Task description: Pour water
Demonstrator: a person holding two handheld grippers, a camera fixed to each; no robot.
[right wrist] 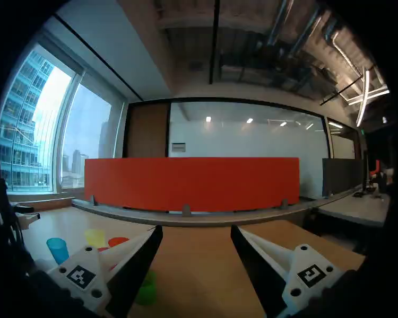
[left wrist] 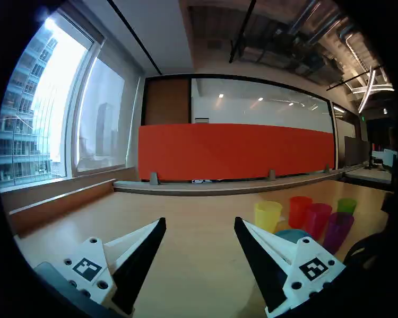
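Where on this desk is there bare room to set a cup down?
The desk lies bare from the left claw to the orange divider and leftward to the window ledge. It's crowded at the coloured cups, right of that claw.

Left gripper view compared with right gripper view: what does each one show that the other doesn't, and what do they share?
Left gripper view: the open left gripper, plus a pink cup and a purple cup in the cluster at the right. Right gripper view: the open right gripper, with the blue cup in full view at the left. Shared: yellow cup, red cup, green cup, the wooden table, the orange partition and the windows.
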